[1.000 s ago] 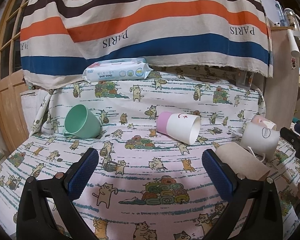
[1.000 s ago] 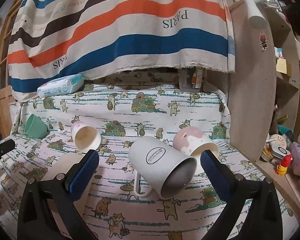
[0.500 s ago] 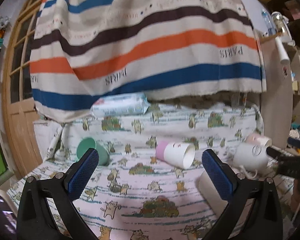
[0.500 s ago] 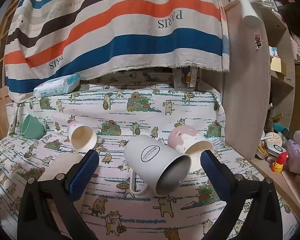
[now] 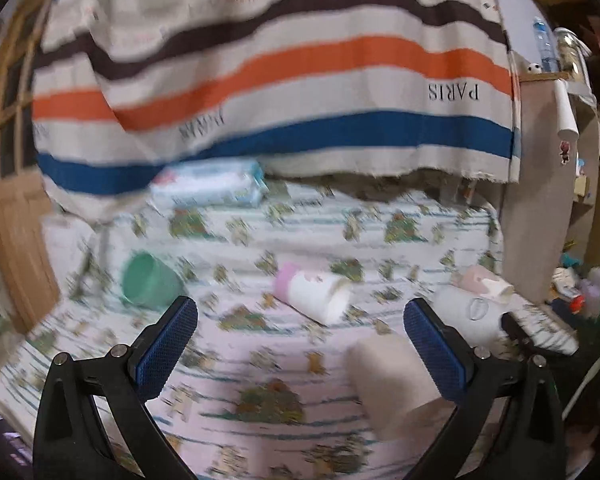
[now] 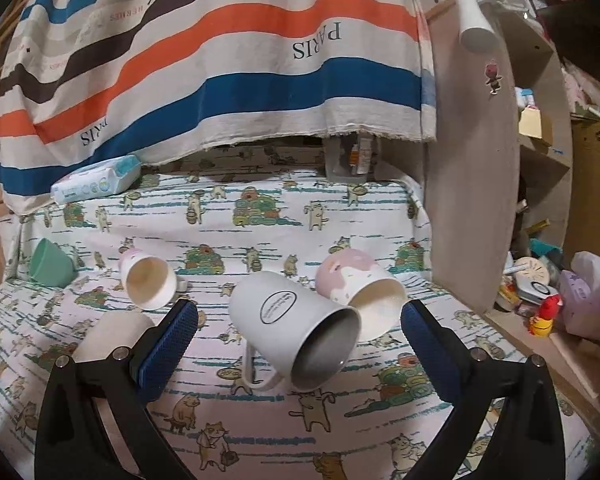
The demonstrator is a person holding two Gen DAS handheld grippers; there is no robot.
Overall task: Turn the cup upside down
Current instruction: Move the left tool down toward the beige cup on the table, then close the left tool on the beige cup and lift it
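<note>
Several cups lie on their sides on a cat-print cloth. A white mug with an oval logo lies mouth toward me, between the fingers of my open, empty right gripper. A pink-and-white cup touches its right side. A pink-and-white tumbler and a beige cup lie to the left. My left gripper is open and empty, held back above the cloth. Its blurred view shows the tumbler, beige cup, white mug and a green cup.
A pack of baby wipes lies at the back under a striped hanging cloth. A wooden shelf panel stands at the right, with cluttered small items beyond it. The green cup lies at the far left.
My left gripper has pulled back and swung right, so its view is blurred. My right gripper has moved slightly closer to the white mug. No cup has moved.
</note>
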